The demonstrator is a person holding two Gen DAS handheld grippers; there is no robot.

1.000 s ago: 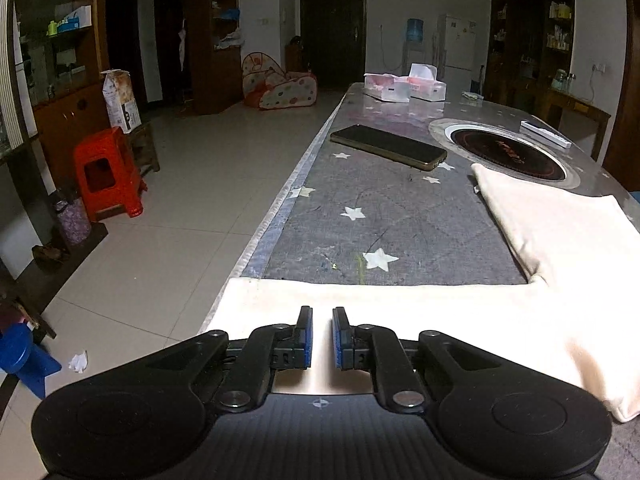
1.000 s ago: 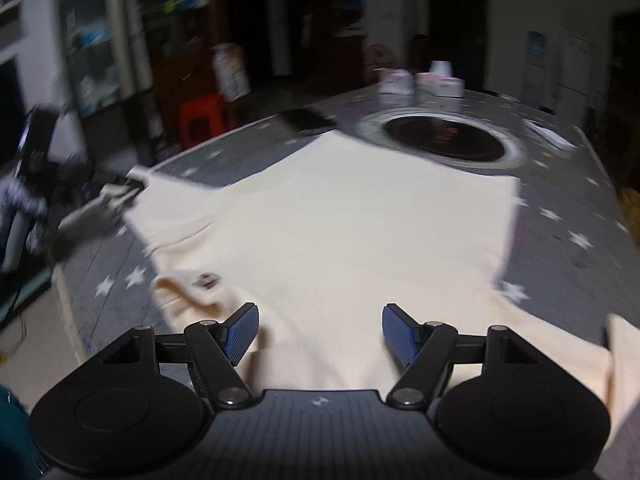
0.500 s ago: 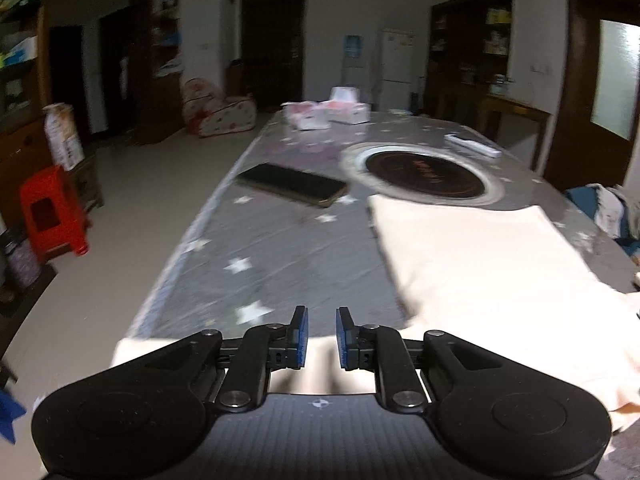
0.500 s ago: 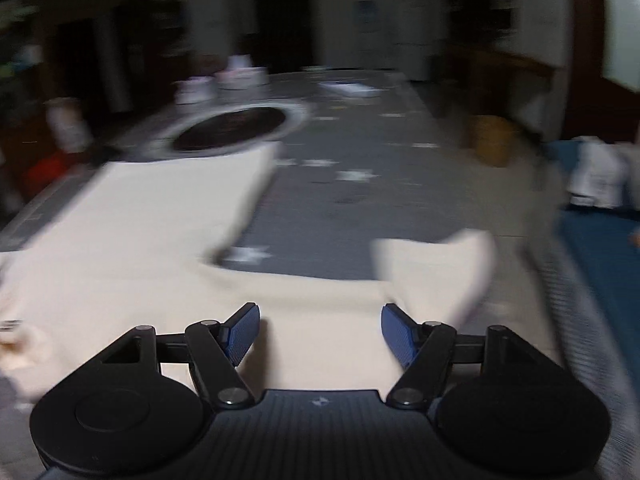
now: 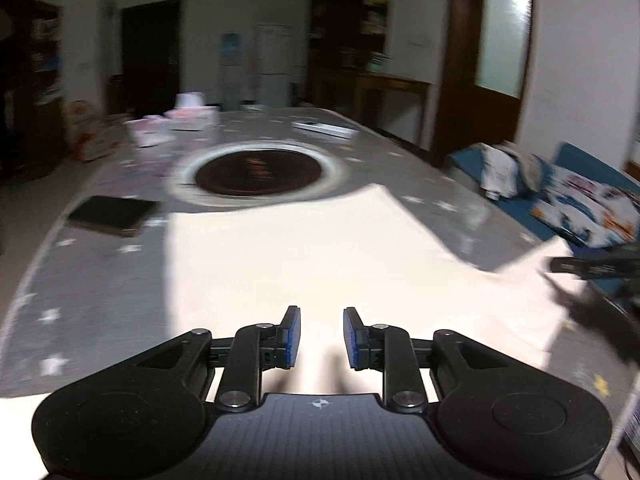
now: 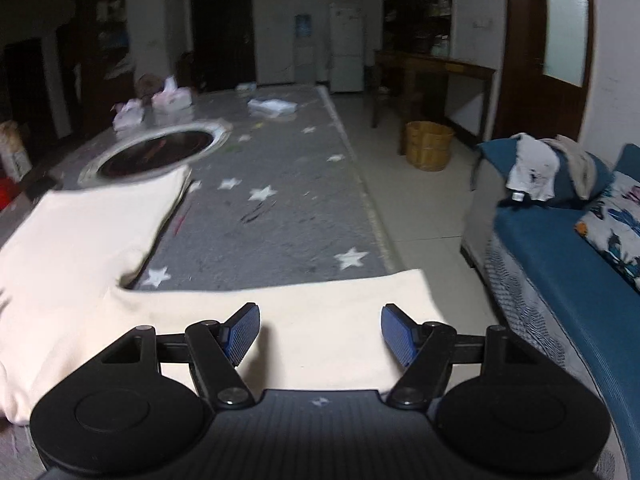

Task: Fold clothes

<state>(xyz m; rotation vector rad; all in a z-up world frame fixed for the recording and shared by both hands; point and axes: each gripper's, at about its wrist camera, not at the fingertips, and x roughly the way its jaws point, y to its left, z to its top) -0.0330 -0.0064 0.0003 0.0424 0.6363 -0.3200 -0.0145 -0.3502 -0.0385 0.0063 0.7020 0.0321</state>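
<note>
cream garment (image 5: 304,256) flat on starred tablecloth (image 6: 280,216), phone (image 5: 108,216) beside it

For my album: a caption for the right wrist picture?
Open right tongs hover over the cream cloth sleeve on the starry grey table.

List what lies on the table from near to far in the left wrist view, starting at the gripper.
left gripper → cream garment → dark phone → round black cooktop → pink tissue boxes, with the white flat box at about the same depth.
</note>
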